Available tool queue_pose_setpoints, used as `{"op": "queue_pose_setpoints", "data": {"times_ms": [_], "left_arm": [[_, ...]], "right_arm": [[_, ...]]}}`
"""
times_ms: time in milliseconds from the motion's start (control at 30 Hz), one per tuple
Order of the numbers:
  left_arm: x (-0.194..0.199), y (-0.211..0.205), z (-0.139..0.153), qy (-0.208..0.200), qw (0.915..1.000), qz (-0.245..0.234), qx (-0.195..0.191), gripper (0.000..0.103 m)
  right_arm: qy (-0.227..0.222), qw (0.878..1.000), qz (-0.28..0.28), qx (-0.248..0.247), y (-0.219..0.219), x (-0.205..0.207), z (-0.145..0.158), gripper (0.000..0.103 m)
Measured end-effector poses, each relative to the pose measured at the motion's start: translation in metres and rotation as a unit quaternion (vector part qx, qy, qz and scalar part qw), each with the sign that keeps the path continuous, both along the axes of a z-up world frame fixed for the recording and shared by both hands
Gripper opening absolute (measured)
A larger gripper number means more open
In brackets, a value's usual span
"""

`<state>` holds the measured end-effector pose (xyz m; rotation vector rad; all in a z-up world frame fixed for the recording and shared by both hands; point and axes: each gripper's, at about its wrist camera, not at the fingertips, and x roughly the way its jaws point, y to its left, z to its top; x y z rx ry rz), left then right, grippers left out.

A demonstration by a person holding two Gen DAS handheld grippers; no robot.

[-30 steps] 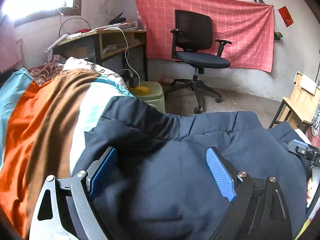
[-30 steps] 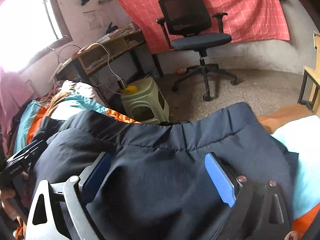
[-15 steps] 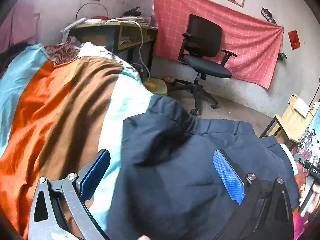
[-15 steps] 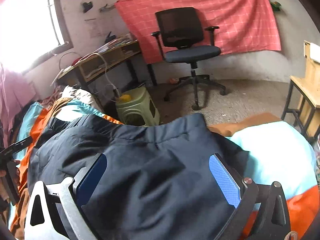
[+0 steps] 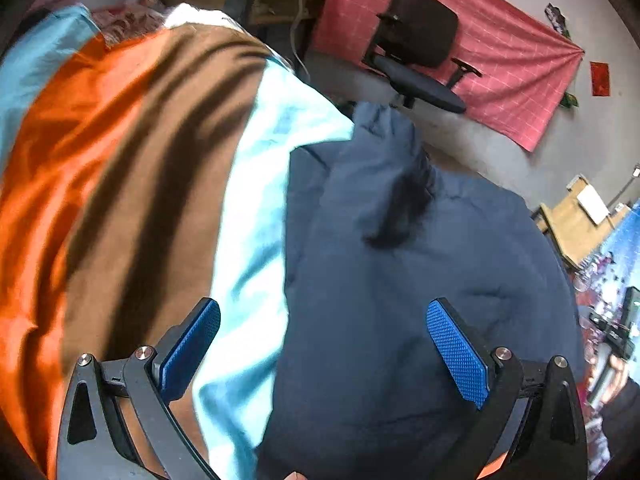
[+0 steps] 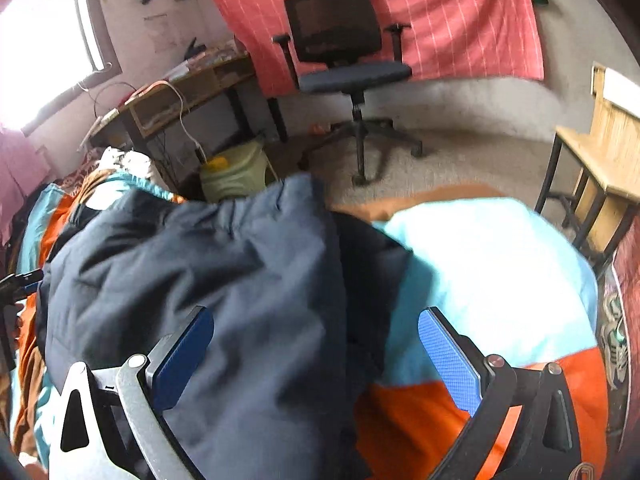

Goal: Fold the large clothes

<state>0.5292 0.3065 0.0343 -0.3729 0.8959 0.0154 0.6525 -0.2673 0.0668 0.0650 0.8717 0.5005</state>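
Observation:
A large navy-blue garment (image 5: pixel 400 280) lies rumpled on a bed covered by a striped sheet (image 5: pixel 120 184) of orange, brown and pale blue. In the left wrist view my left gripper (image 5: pixel 323 350) stands open above the garment's left edge, one pad over the sheet, one over the cloth. In the right wrist view the same garment (image 6: pixel 224 280) fills the left half, and my right gripper (image 6: pixel 316 356) stands open over its right edge, with nothing pinched. The other gripper (image 6: pixel 18 280) shows at the far left edge there.
A black office chair (image 6: pixel 344 56) stands on the grey floor before a red checked cloth (image 6: pixel 440 12) on the wall. A cluttered desk (image 6: pixel 176 96) and a green stool (image 6: pixel 236 172) sit beyond the bed. A wooden chair (image 6: pixel 600 148) stands at the right.
Both grippers have drifted apart: the left one leftwards so the striped sheet fills its view, the right one rightwards onto pale blue sheet. The left jaws widened; the garment lies free.

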Motion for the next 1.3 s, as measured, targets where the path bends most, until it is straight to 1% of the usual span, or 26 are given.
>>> {"op": "queue_pose_setpoints", "data": {"times_ms": [67,100,133,200,300,367,433,500,533,600,700,767,800,867,967,1067,1167,1233,1300], "left_arm": [[0.006,-0.002,-0.008,0.021,0.9992,-0.025,-0.023,0.101],[0.008,-0.004,-0.012,0.032,0.9985,-0.037,-0.027,0.101],[0.009,-0.006,-0.014,0.038,0.9979,-0.046,-0.025,0.101],[0.011,-0.012,-0.016,0.038,0.9973,-0.060,-0.014,0.101],[0.012,-0.020,-0.021,0.036,0.9958,-0.084,0.003,0.101],[0.015,-0.020,-0.026,0.041,0.9948,-0.093,-0.002,0.102],[0.017,-0.017,-0.032,0.051,0.9933,-0.102,-0.016,0.102],[0.019,-0.012,-0.034,0.049,0.9929,-0.106,-0.022,0.102],[0.019,-0.011,-0.035,0.048,0.9922,-0.112,-0.024,0.102],[0.018,-0.011,-0.035,0.041,0.9910,-0.126,-0.016,0.102],[0.023,-0.007,-0.038,0.035,0.9892,-0.142,-0.017,0.102],[0.029,0.000,-0.042,0.036,0.9880,-0.145,-0.039,0.102],[0.031,0.004,-0.045,0.038,0.9870,-0.146,-0.055,0.102],[0.035,0.015,-0.054,0.050,0.9823,-0.152,-0.097,0.102],[0.039,0.028,-0.058,0.053,0.9774,-0.162,-0.125,0.102],[0.038,0.034,-0.059,0.055,0.9753,-0.169,-0.131,0.102],[0.035,0.035,-0.060,0.068,0.9736,-0.175,-0.130,0.102],[0.035,0.037,-0.058,0.083,0.9716,-0.179,-0.130,0.102],[0.034,0.041,-0.055,0.085,0.9721,-0.177,-0.128,0.102]], "right_arm": [[0.017,1.000,0.002,0.005,-0.006,0.001,-0.006,0.103],[0.026,1.000,0.002,0.010,-0.010,0.002,-0.009,0.103],[0.037,0.999,0.004,0.018,-0.011,0.004,-0.011,0.103],[0.073,0.997,0.016,0.035,-0.014,0.010,-0.021,0.103],[0.088,0.996,0.028,0.011,-0.014,0.013,-0.032,0.103],[0.098,0.994,0.037,0.008,-0.014,0.017,-0.040,0.103],[0.122,0.991,0.040,0.031,-0.019,0.023,-0.052,0.103],[0.149,0.986,0.044,0.059,-0.024,0.030,-0.065,0.103],[0.164,0.983,0.050,0.072,-0.025,0.034,-0.072,0.103],[0.183,0.977,0.061,0.092,-0.026,0.039,-0.082,0.103],[0.184,0.973,0.075,0.114,-0.026,0.044,-0.089,0.103],[0.191,0.969,0.083,0.130,-0.026,0.049,-0.093,0.103],[0.196,0.967,0.087,0.139,-0.026,0.052,-0.095,0.103],[0.204,0.962,0.094,0.154,-0.025,0.058,-0.098,0.103],[0.219,0.955,0.098,0.172,-0.022,0.064,-0.103,0.103],[0.229,0.950,0.104,0.187,-0.024,0.063,-0.106,0.103],[0.236,0.945,0.105,0.200,-0.027,0.062,-0.109,0.103],[0.235,0.945,0.100,0.205,-0.027,0.060,-0.109,0.103],[0.233,0.946,0.094,0.204,-0.028,0.058,-0.109,0.103]]}}
